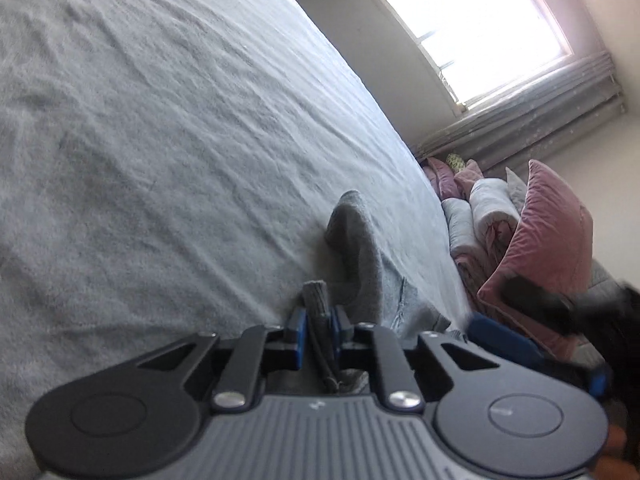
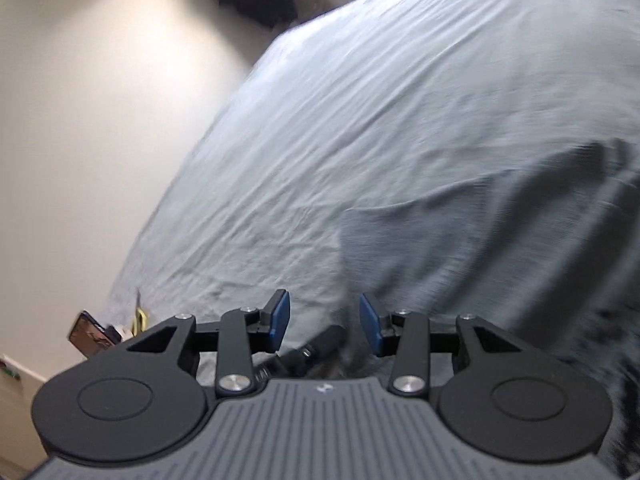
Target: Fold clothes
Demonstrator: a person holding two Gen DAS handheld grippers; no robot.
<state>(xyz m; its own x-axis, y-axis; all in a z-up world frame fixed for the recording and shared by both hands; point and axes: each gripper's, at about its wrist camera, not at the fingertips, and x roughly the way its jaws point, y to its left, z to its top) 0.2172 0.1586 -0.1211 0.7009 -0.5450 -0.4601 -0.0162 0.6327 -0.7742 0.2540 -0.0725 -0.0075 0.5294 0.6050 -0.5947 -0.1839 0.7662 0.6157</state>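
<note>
A grey garment (image 1: 362, 248) lies on the pale grey bed sheet (image 1: 160, 120). My left gripper (image 1: 318, 320) is shut on a bunched grey edge of the garment, which sticks up between the blue pads. In the right wrist view the same grey garment (image 2: 500, 240) spreads flat over the bed sheet (image 2: 360, 100) to the right. My right gripper (image 2: 324, 320) is open and empty, just above the garment's near edge. The right gripper also shows blurred in the left wrist view (image 1: 532, 308).
Pink and white pillows and folded bedding (image 1: 520, 224) are piled beyond the bed's right edge, below a bright window (image 1: 472, 28) with curtains. In the right wrist view a white wall (image 2: 80, 120) runs along the bed's left, with small items (image 2: 92, 336) at the bed corner.
</note>
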